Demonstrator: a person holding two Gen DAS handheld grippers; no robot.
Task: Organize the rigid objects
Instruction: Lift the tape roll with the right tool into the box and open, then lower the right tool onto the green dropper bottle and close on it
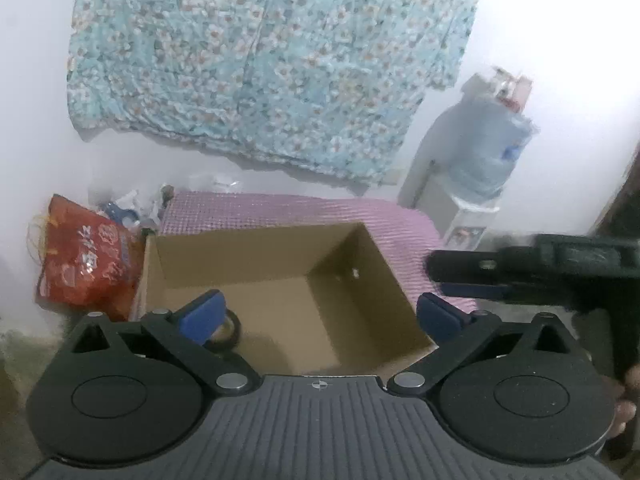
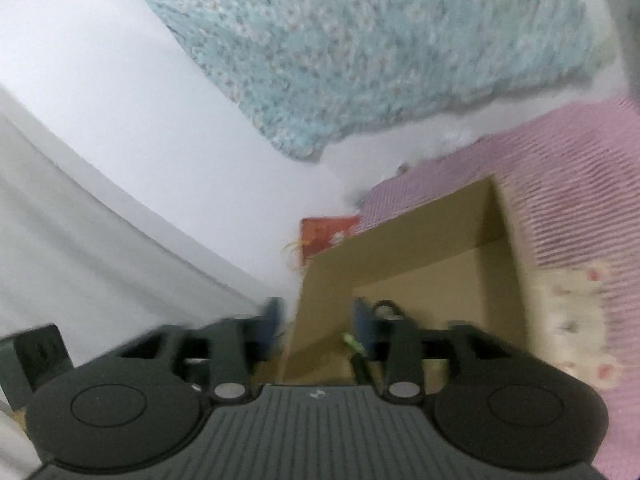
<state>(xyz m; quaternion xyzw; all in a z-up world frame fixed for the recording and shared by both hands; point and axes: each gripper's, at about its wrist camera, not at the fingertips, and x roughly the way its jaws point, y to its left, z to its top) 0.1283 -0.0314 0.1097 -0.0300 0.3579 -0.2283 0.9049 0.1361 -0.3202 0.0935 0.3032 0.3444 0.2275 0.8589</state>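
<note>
An open cardboard box (image 1: pixel 280 280) sits on a pink mat. A black ring-shaped object (image 1: pixel 226 334) lies in its near left corner, partly behind my left finger. My left gripper (image 1: pixel 320 314) is open and empty above the box's near edge. My right gripper (image 1: pixel 460 276) shows at the right in the left wrist view, blurred. In the right wrist view my right gripper (image 2: pixel 318 322) is open over the box (image 2: pixel 420 248) wall; a dark ring-like object (image 2: pixel 386 308) and a green-tipped thing (image 2: pixel 352 342) lie by its right finger.
A red plastic bag (image 1: pixel 86 260) and clutter stand left of the box by the white wall. A floral cloth (image 1: pixel 260 60) hangs on the wall. A water dispenser with a bottle (image 1: pixel 476 160) stands at the right. The pink mat (image 2: pixel 580 180) extends right.
</note>
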